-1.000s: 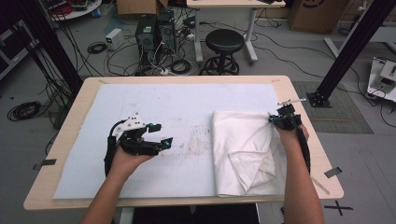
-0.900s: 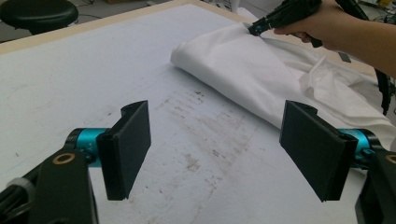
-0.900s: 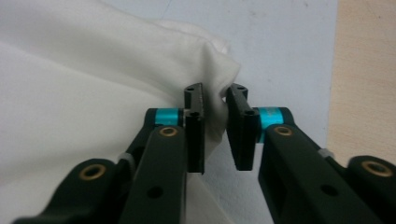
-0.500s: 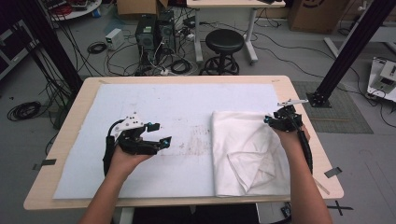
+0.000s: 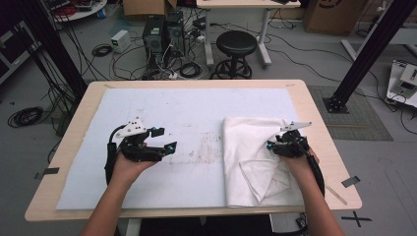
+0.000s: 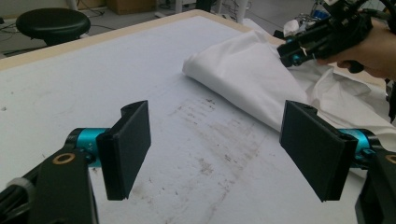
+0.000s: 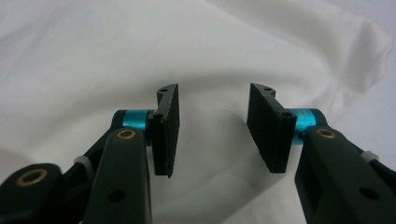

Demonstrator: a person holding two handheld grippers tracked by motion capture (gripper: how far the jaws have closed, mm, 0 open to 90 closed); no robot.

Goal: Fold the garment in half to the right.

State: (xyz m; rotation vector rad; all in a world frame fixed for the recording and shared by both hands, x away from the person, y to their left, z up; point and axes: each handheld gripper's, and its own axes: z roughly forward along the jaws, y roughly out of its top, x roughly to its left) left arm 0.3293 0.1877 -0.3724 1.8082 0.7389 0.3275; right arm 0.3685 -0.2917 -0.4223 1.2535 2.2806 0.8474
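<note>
Right hand-held gripper (image 5: 273,146) shifted inward over folded white cloth (image 5: 251,147), jaws just opened, empty; left hand-held gripper (image 5: 164,140) wide

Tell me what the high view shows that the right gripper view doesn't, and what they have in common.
The high view alone takes in the whole wooden table with its pale mat, the left gripper over bare mat with its jaws apart, both forearms, and a black stool on the floor beyond. The right gripper view alone gives a close look between the right gripper jaws: they have just been opening, and nothing is clamped between them. Both show the white cloth and the right gripper above it.
</note>
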